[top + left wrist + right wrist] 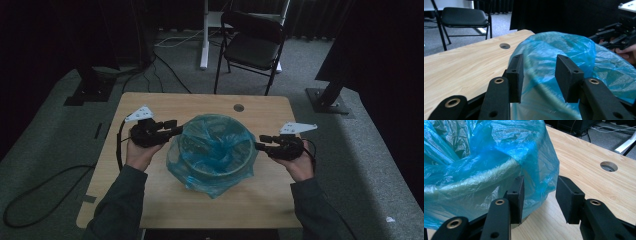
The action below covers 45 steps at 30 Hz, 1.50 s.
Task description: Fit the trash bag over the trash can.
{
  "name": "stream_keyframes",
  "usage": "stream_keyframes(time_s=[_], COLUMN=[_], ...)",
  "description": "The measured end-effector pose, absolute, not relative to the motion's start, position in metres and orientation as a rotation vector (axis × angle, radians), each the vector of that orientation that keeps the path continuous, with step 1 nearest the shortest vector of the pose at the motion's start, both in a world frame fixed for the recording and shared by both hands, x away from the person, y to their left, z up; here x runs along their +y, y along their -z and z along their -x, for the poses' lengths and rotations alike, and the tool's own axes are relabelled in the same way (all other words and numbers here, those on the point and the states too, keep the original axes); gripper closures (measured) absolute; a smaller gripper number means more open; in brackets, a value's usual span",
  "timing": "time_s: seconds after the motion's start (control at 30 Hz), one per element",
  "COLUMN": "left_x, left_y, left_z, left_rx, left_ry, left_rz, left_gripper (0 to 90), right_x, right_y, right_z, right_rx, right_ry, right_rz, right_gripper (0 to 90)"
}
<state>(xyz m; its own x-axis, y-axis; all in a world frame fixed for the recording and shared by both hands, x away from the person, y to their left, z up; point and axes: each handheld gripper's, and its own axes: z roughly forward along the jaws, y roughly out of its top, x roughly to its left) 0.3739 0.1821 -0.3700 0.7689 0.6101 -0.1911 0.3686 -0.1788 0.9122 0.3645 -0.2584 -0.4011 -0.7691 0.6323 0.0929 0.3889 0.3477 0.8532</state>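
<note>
Over wooden table [165, 200], left tongs [176, 126] and right tongs [260, 142] flank bagged bin [216, 150], both parted, empty.

Dark green sleeves [120, 200], black tongs [176, 126], brass-ringed screw holes.

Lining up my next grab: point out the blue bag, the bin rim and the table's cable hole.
blue bag [220, 182]: high view, skirt hanging outside.
bin rim [486, 173]: right gripper view, bag-covered edge.
cable hole [238, 107]: high view, its centre.

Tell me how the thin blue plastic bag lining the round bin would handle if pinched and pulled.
The thin blue plastic bag looks crumpled and loose over the round bin, so it is probably floppy and light. Its glossy film may slip between pads and could stretch or tear.
</note>
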Motion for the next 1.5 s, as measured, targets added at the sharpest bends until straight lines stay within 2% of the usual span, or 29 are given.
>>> stream_keyframes(time_s=[0.53, 1.23, 1.5], left_x=[0.121, 0.068, 0.06], left_y=[0.344, 0.34, 0.344], left_z=[-0.375, -0.39, -0.393], left_rx=[0.465, 0.315, 0.291], left_ry=[-0.183, -0.102, -0.101], left_rz=[-1.948, -2.138, -2.197], left_gripper=[60.0, 60.3, 60.0], right_x=[-0.26, -0.261, -0.259], right_y=[0.401, 0.403, 0.404], right_z=[-0.363, -0.361, -0.361], right_rx=[2.356, 2.368, 2.427], right_ry=[-1.396, -1.406, -1.444], right_rz=[-0.909, -0.898, -0.843], right_gripper=[57.2, 55.9, 59.7])
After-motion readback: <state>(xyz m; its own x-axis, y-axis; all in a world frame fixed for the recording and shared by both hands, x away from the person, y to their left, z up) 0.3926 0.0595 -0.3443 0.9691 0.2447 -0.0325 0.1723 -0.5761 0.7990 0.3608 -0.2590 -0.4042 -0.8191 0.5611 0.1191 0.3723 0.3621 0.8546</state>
